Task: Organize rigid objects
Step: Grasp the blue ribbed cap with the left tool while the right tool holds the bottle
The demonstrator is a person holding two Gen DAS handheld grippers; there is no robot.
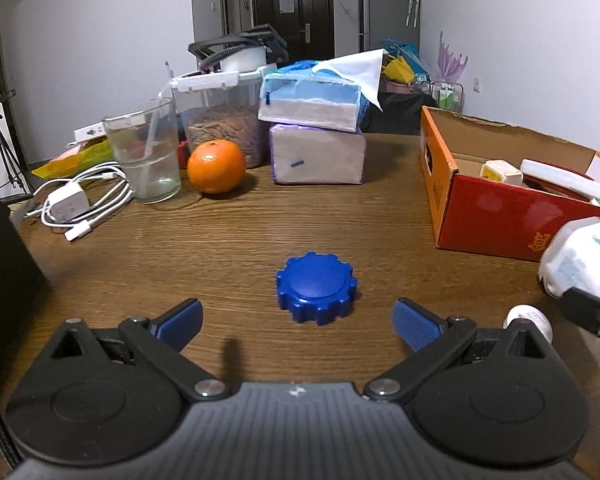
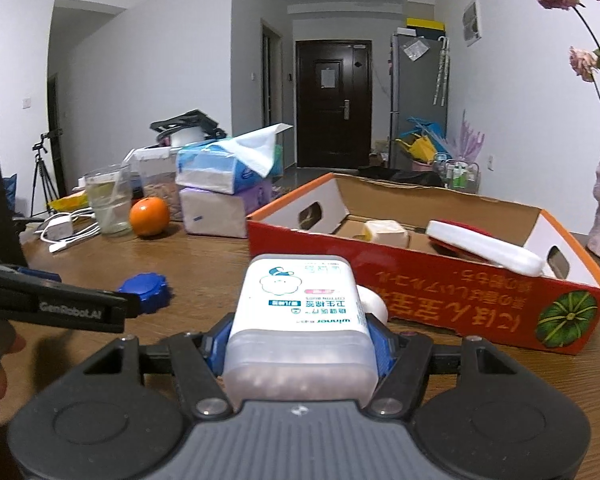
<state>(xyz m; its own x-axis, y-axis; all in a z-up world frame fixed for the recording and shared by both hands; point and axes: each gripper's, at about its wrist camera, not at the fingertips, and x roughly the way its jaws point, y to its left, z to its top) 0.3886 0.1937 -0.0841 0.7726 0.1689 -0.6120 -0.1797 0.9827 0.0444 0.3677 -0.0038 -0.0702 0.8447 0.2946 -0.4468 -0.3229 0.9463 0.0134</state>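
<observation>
The cotton bud box [image 2: 300, 320] hides most of a small white item [image 2: 374, 304] behind it; identity unclear. Red cardboard box [image 1: 496, 216] is cut off at the right edge in the left view. Its contents [image 2: 484, 250] sit partly hidden behind its wall.

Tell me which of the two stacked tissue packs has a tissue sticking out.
The upper, blue tissue pack: a white tissue juts from its top. The purple-edged pack beneath it shows none.
</observation>
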